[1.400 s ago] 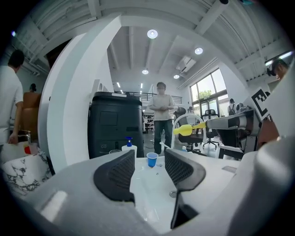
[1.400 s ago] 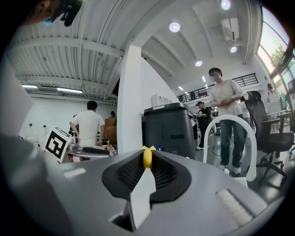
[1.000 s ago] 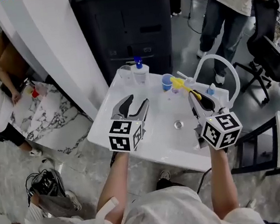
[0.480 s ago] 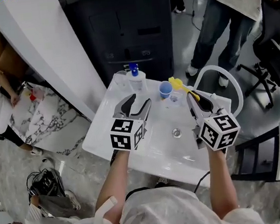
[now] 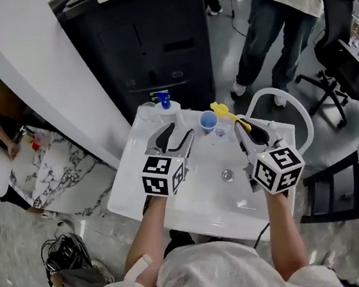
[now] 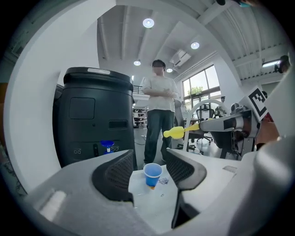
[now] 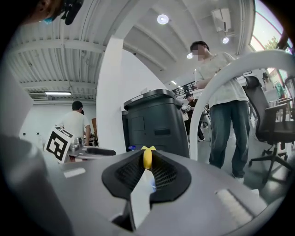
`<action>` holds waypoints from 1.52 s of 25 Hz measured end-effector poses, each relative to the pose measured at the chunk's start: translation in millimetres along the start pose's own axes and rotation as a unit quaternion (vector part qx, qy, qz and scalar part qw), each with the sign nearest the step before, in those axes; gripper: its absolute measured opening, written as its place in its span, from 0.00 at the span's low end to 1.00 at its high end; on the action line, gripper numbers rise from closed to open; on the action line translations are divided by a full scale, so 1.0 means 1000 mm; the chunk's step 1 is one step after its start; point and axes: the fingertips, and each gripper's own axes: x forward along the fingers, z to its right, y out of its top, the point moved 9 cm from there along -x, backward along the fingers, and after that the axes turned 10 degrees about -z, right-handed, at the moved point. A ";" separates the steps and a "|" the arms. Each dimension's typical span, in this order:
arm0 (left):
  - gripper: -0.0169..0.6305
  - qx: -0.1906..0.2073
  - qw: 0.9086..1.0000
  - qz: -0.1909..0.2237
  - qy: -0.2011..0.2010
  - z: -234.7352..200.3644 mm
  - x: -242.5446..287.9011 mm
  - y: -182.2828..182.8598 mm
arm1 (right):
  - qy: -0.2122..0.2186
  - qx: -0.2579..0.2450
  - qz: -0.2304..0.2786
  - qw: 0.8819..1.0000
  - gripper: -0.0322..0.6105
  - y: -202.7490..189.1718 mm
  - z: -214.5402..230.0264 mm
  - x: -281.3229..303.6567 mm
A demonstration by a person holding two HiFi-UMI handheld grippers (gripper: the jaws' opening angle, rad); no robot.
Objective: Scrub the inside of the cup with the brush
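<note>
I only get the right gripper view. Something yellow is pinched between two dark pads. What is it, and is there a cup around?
Observer: It's a brush. The head view shows its yellow head sticking out ahead of the right gripper.
Visitor: And the cup?
Observer: A blue cup stands upright on the white table, just left of the brush's head in the head view.
Visitor: Is the other hand holding it?
Observer: No. In its own view the left gripper has its jaws apart, and the cup stands beyond them, untouched.
</note>
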 end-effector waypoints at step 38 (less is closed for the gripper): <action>0.62 0.087 0.965 -0.032 -0.245 -0.020 0.159 -0.046 | -0.154 0.011 -0.005 0.988 0.11 0.014 -0.015 0.046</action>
